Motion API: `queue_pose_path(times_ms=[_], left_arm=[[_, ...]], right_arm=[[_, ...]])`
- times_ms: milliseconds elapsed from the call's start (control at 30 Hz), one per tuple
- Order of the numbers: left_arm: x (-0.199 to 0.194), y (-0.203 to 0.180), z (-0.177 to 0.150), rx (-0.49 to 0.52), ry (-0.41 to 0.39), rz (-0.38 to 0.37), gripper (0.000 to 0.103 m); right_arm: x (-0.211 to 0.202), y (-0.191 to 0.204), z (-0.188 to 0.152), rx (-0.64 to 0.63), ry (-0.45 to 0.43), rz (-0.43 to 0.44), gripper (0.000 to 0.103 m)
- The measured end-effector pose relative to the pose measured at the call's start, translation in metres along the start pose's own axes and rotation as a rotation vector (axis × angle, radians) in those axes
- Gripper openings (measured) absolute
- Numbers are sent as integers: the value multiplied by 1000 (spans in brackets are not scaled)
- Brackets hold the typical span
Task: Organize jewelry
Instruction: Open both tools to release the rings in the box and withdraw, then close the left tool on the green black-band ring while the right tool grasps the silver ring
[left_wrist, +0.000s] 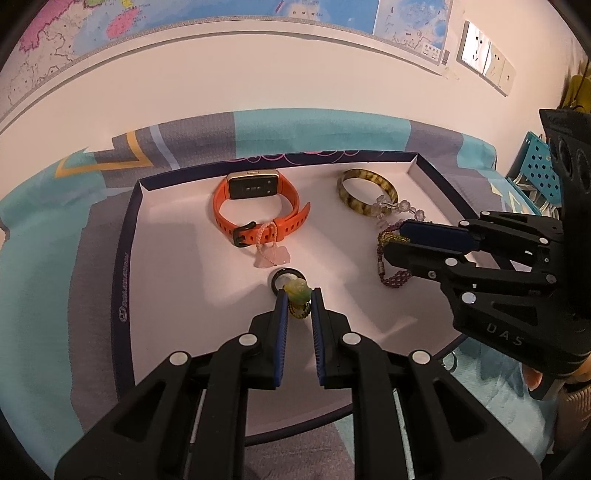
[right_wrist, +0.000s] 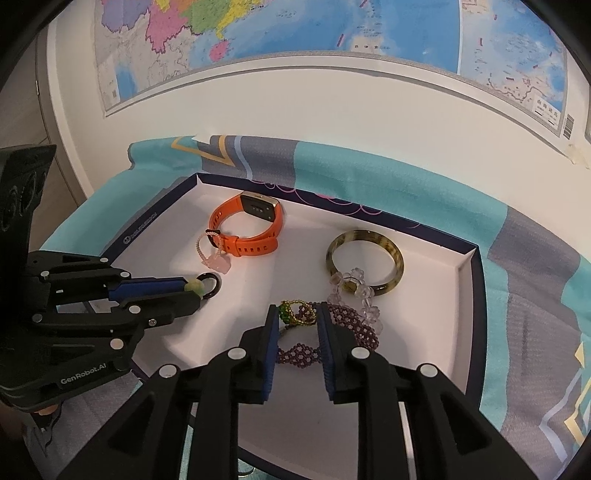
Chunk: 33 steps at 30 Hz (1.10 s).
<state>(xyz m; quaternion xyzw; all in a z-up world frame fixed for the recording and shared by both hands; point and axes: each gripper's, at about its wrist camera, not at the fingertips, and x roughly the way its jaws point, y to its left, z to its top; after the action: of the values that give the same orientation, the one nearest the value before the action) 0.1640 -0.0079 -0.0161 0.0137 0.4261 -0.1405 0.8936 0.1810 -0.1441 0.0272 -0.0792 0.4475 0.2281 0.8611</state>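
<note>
Your left hand-held gripper (left_wrist: 298, 295) grasps the green charm (left_wrist: 296, 291) mid-tray (left_wrist: 125, 266); your right hand-held gripper (right_wrist: 297, 314), marked "DAS", grasps the purple beaded bracelet (right_wrist: 354, 321). The white floor stays open near the tray's left wall, which carries lettering too small to read.

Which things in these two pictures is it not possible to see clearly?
- Green charm: left wrist view; the left gripper fingers hide its cord.
- Purple beaded bracelet: right wrist view; the right gripper fingers cover its sides.
- Tray lettering: too small.
- Tray's near edge: hidden by both grippers.
</note>
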Motion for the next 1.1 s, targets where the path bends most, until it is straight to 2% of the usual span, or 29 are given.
queue_pose_path(times_ms=[167,333,400,467,667,833,1100], left_arm=[[-6,0,-1,-1,-22,-7,14],[-28,-1,-5,2,-78,5,26],[-41,-3,-9,17,-110,2,28],[-56,-6,-17,49,-148,-15,33],[-83,-14,-44,120,-179,-88,34],[-92,-27,-68,176,-165,-139,38],[-70,-57,-87,248,-71,-171,40]], right_arm=[[-6,-2,-1,12,-13,3,21],[-24,-4,-1,28,-47,18,22],[-36,-5,-3,31,-66,30,23],[-51,-5,-8,29,-85,44,23],[-78,1,-30,14,-103,88,24],[-81,6,-58,22,-62,112,27],[-68,0,-87,103,0,131,28]])
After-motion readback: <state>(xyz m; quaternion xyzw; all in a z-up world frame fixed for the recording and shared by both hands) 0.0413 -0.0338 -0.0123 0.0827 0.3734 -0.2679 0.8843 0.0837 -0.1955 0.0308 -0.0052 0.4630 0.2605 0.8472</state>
